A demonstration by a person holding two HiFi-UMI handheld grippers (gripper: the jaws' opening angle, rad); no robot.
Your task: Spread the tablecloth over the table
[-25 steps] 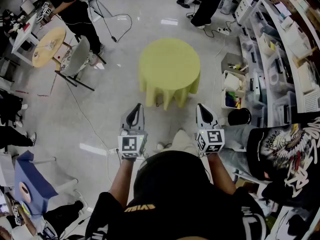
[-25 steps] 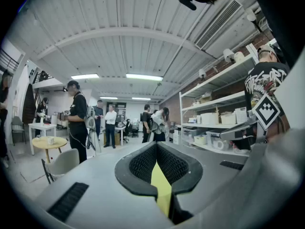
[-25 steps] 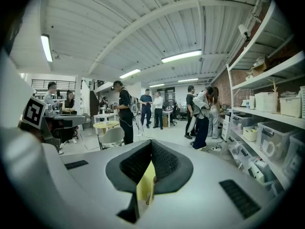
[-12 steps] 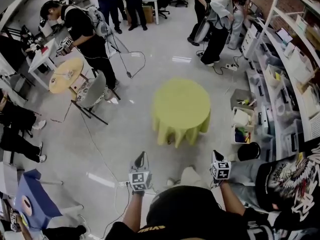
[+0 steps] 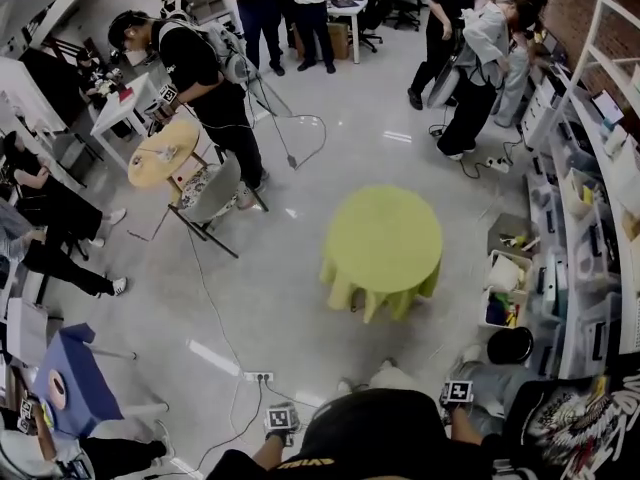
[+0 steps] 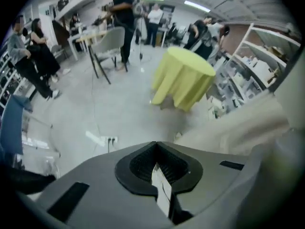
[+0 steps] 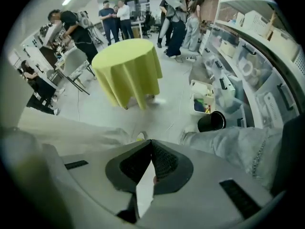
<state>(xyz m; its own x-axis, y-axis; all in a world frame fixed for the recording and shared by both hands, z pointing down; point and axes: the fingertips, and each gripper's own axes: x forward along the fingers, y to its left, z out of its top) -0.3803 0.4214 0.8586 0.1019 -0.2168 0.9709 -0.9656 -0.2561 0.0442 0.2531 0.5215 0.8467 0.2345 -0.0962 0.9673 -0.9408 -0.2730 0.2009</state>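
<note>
A round table draped in a yellow-green tablecloth stands in the middle of the floor, the cloth hanging in folds all round. It also shows in the left gripper view as the tablecloth and in the right gripper view as the tablecloth. My left gripper is shut with nothing in it. My right gripper is shut and empty too. Both hang low beside my body, well short of the table. In the head view only the left marker cube and the right marker cube show.
A grey chair and a small wooden round table stand at the left. Shelving with bins lines the right wall, with a black bin beside it. A power strip and cable lie on the floor. Several people stand around.
Both grippers have dropped from in front of me to the bottom edge of the head view. The table now sits farther off, and more of the room's far end shows.
</note>
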